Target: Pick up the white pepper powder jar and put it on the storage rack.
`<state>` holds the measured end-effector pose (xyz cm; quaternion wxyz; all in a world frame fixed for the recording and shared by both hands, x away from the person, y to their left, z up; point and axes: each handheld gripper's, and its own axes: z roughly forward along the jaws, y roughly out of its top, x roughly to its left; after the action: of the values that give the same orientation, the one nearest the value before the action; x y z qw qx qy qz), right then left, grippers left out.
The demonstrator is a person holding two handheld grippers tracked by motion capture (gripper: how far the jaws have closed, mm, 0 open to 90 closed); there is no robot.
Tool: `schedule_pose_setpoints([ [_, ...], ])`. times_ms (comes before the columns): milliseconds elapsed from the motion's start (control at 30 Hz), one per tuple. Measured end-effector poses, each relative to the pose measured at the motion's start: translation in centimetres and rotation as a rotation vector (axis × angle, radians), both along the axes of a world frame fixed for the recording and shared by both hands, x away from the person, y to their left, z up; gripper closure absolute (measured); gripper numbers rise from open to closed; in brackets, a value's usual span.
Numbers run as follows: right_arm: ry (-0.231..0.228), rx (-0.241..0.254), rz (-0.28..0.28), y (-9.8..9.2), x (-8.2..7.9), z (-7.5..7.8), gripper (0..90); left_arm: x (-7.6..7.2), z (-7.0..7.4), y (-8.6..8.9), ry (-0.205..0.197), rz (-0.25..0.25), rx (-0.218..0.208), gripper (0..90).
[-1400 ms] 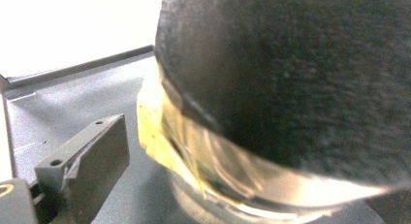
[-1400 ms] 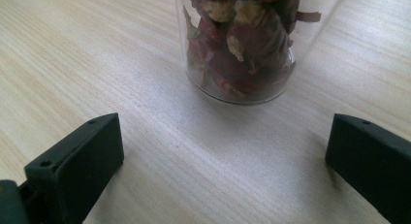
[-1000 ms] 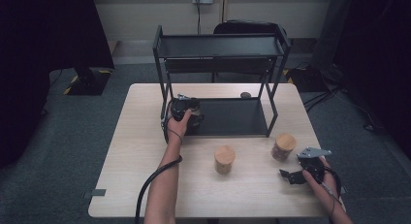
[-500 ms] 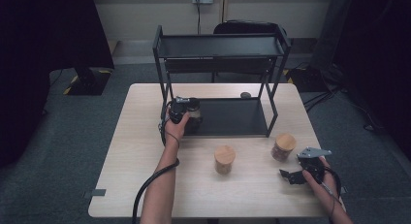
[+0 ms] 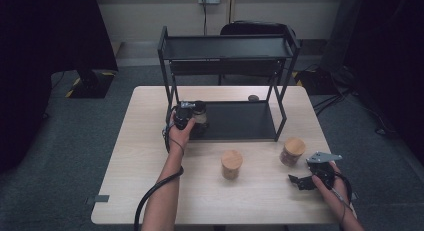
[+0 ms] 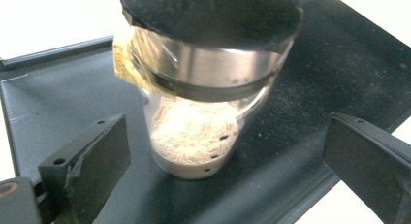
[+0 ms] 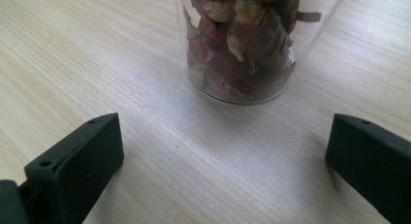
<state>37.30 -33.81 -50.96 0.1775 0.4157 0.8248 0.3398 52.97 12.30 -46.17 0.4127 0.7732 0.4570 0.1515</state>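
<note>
A pale wood counter (image 5: 150,141) is seen with a black rack (image 5: 225,46) at its back. The left claw (image 6: 220,151) is held wide open at the rack's bottom shelf (image 6: 58,88), and a black-lidded jar of powder (image 6: 194,136) stands between its jaws, untouched. The right claw (image 7: 223,156) is also wide open, with a jar of red bits (image 7: 242,49) just ahead of it. Another wood-lidded jar (image 5: 231,164) stands between the two claws.

Rack posts (image 5: 171,93) and upper shelf (image 5: 227,47) hem the jar (image 5: 200,117).
</note>
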Motion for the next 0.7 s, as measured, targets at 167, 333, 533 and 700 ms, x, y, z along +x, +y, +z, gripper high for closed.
schedule_pose_setpoints([
  [167, 0.000, 0.000, 0.000, 0.0, 0.0, 0.0, 0.0, -0.4, 0.0, 0.0, 0.000, -0.013, -0.002, 3.2],
  [333, 0.000, 0.000, 0.000, 0.0, 0.0, 0.0, 0.0, -0.9, 0.1, 0.1, -0.002, -0.023, -0.007, 3.3],
  [533, 0.000, 0.000, 0.000, 0.0, 0.0, 0.0, 0.0, -1.3, 0.1, 0.2, 0.000, -0.040, -0.010, 3.2],
  [700, 0.000, 0.000, 0.000, 0.0, 0.0, 0.0, 0.0, -1.8, 0.0, 0.3, 0.004, -0.051, -0.016, 3.3],
])
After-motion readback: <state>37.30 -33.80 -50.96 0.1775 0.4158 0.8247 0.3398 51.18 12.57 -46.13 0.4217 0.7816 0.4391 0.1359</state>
